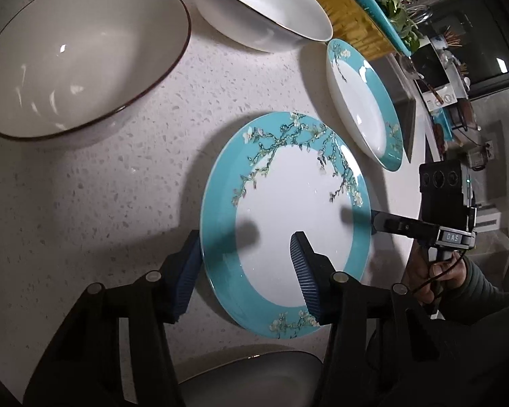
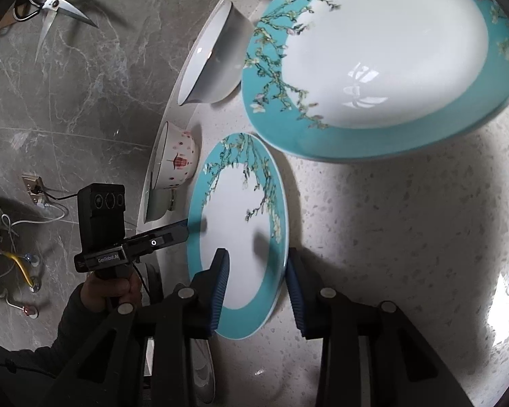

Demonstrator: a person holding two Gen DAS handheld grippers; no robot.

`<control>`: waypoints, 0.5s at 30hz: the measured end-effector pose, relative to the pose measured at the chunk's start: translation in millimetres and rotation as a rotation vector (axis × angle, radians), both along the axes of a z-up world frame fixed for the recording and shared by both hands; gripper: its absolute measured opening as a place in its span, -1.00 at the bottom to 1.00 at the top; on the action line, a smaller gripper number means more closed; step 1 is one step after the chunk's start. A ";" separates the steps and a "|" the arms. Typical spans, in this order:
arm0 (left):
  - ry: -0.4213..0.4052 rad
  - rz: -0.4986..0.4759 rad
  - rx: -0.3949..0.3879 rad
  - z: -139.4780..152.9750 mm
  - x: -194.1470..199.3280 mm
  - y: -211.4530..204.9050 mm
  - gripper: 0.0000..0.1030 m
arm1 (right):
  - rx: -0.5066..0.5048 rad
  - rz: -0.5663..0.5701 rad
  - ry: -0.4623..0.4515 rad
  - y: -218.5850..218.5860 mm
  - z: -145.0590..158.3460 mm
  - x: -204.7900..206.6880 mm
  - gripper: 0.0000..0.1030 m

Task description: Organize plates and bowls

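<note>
Left wrist view: my left gripper (image 1: 246, 271) straddles the teal-rimmed blossom plate's (image 1: 285, 217) lower rim on the speckled surface (image 1: 125, 183), part-open; the right gripper (image 2: 256, 288) straddles the opposite edge, so both can lift together.

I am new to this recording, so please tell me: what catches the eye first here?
The flat turquoise-rimmed blossom plate lies mid-counter, its rim between the jaws of the left gripper and right gripper from opposite sides. A deeper matching turquoise plate lies beyond it, and a large brown-rimmed white bowl to its left.
</note>
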State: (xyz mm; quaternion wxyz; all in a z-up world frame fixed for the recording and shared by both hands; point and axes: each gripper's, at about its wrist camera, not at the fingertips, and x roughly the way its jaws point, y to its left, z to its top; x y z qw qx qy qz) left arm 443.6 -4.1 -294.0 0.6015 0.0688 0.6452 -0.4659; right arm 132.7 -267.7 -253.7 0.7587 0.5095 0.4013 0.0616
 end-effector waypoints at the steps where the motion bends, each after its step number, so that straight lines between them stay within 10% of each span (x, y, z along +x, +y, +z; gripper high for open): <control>1: 0.001 -0.002 0.000 -0.1 -0.5 0.4 -0.05 | 0.000 -0.003 0.001 -0.3 -0.5 -0.5 -0.32; 5: -0.027 -0.015 0.029 0.6 -1.9 0.1 -0.26 | 0.010 -0.022 0.010 -2.0 -1.2 0.2 -0.35; 9: -0.031 0.014 0.049 -2.3 2.3 7.0 -0.61 | 0.006 -0.006 0.076 -10.2 -5.2 3.4 -0.84; 15: -0.038 0.009 0.064 -2.5 -0.4 8.6 -0.73 | 0.010 -0.027 0.087 -13.7 -4.4 3.2 -0.84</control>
